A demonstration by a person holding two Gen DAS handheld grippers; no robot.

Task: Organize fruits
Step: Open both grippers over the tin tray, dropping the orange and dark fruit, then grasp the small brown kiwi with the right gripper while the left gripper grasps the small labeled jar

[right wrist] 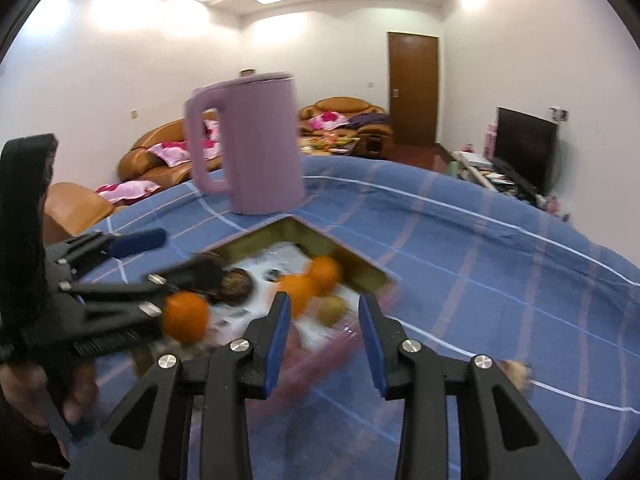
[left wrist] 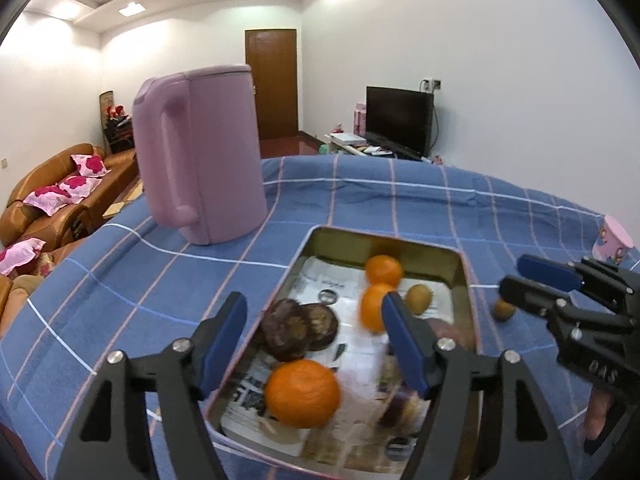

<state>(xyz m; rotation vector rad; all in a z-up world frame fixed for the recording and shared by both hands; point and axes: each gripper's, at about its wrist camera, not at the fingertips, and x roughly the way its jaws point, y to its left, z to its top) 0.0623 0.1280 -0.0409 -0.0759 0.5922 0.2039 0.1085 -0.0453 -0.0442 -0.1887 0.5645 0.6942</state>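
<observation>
**Mia:** How far along is the fruit job?

**Ben:** I think it is mostly done. The tin [left wrist: 466,276] sits on the desk [left wrist: 360,200] and has paper inside. The big orange [left wrist: 302,394] is in it, near the front. The two back oranges [left wrist: 384,270] are in too, and they touch each other. Two dark fruits [left wrist: 298,326] lie side by side in the middle. A kiwi [left wrist: 419,299] sits just beside the back oranges.

**Mia:** What is left?

**Ben:** The loose kiwi [left wrist: 504,310] lies on the cloth, just outside the right wall of the tin. I think it has to go in.

**Mia:** What about the grippers?

**Ben:** The left gripper [left wrist: 314,300] hangs over the tin with its fingers wide apart. It holds nothing. The big orange is under it, and the pads do not press on it. The right gripper [right wrist: 325,302] has a small gap with nothing in it. It is on the side of the tin where the loose kiwi is.

**Mia:** And the desk?

**Ben:** It has a blue cloth with lines on it. A pink kettle [left wrist: 200,152] stands behind the tin. A small pink cup [left wrist: 614,240] stands far to the right.

**Mia:** And the room?

**Ben:** It has white walls. There is a brown sofa [left wrist: 52,200] with pink pillows, a brown door [left wrist: 272,84] and a black TV [left wrist: 400,120].
</observation>
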